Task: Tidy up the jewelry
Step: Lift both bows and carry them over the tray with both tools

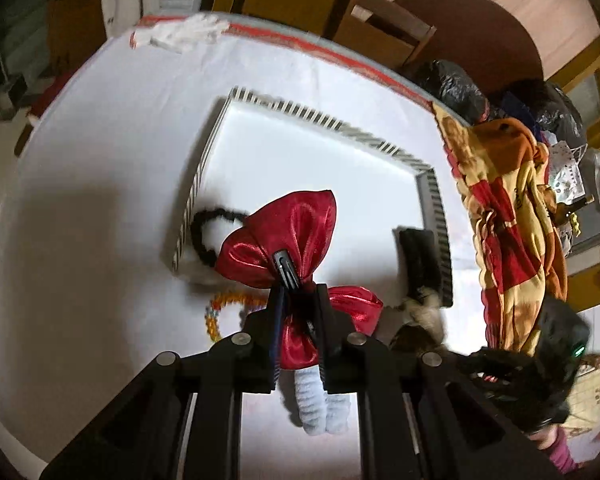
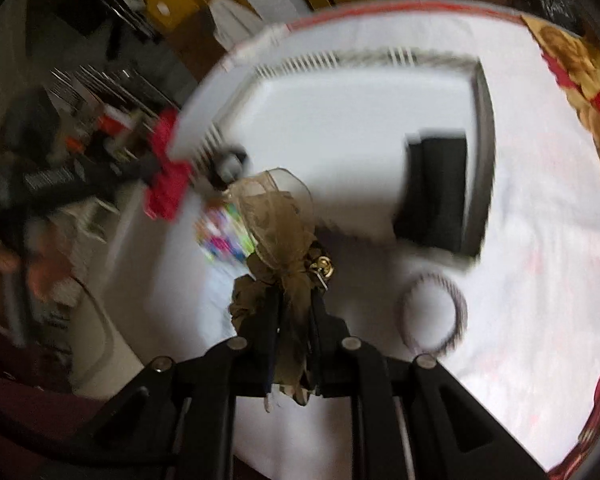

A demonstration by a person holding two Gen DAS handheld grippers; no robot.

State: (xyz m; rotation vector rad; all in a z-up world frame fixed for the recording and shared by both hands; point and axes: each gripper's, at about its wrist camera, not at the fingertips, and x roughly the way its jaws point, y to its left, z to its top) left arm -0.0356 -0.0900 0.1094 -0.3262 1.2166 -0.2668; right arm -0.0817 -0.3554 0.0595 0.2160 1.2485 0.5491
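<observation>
Grippers each carried one hair piece above the tabletop point(image 1: 112, 92), which was covered in white cloth. Left gripper point(image 1: 299, 296) was clamped on a red satin bow point(image 1: 288, 236) at its knot, right where the black clip point(image 1: 286, 268) sits, probably because the knot is the only firm part; loops flopped free either side. Bow hung over the near-left corner of the striped-rim tray point(image 1: 320, 116), likely headed inside. Right gripper point(image 2: 294, 300) was closed on a sheer olive-brown bow point(image 2: 278, 216) with a small gold charm point(image 2: 323, 268), also pinched at the gathered middle; view was motion-blurred, so contact detail was unclear. That bow hovered off the tray's near edge. Tray held a black box point(image 2: 436, 188) at its near-right corner, otherwise looked bare. Loose on the tabletop outside the tray: black scrunchie point(image 1: 210, 232) against the tray's left rim, orange bead bracelet point(image 1: 220, 312), pale blue scrunchie point(image 1: 320, 404), striped bangle point(image 2: 434, 312), colourful blurred item point(image 2: 224, 232). Sorting looked early, most pieces not in the tray yet.
</observation>
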